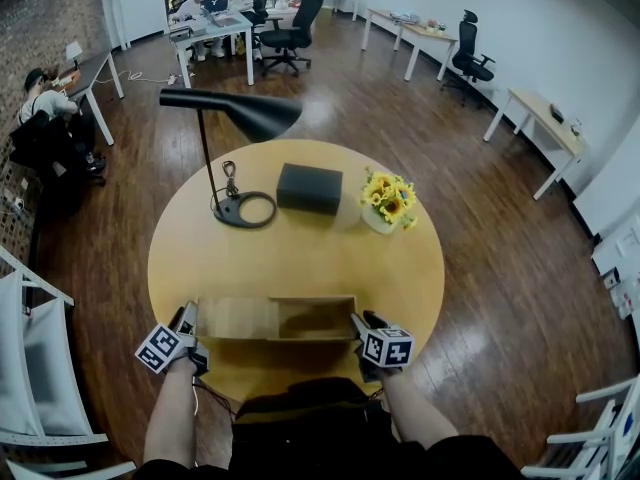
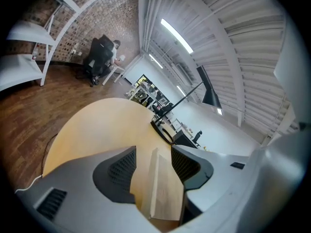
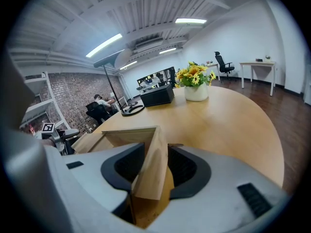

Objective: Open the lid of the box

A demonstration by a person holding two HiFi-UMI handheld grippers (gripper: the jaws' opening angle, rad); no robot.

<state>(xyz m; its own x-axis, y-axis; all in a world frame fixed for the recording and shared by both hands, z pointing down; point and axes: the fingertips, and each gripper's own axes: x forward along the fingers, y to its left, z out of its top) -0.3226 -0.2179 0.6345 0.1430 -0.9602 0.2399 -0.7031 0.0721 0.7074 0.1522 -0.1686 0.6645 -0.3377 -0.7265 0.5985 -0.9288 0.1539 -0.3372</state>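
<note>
A shallow wooden box [image 1: 315, 320] lies near the front edge of the round wooden table [image 1: 300, 258]. Its flat lid [image 1: 238, 318] is slid out to the left, leaving the right half of the box uncovered. My left gripper [image 1: 188, 320] is at the lid's left end. In the left gripper view the thin lid [image 2: 163, 193] stands edge-on between the jaws of the left gripper [image 2: 154, 161], which are open with gaps at the pads. My right gripper [image 1: 358, 324] is at the box's right end. In the right gripper view that gripper [image 3: 156, 159] is shut on the box's end wall [image 3: 151, 174].
Farther back on the table stand a black desk lamp [image 1: 235, 118] with a ring base [image 1: 250, 210], a black case [image 1: 309, 188] and a white pot of sunflowers [image 1: 388, 203]. White chairs [image 1: 40, 368] stand at the left. Desks, office chairs and seated people line the room's edges.
</note>
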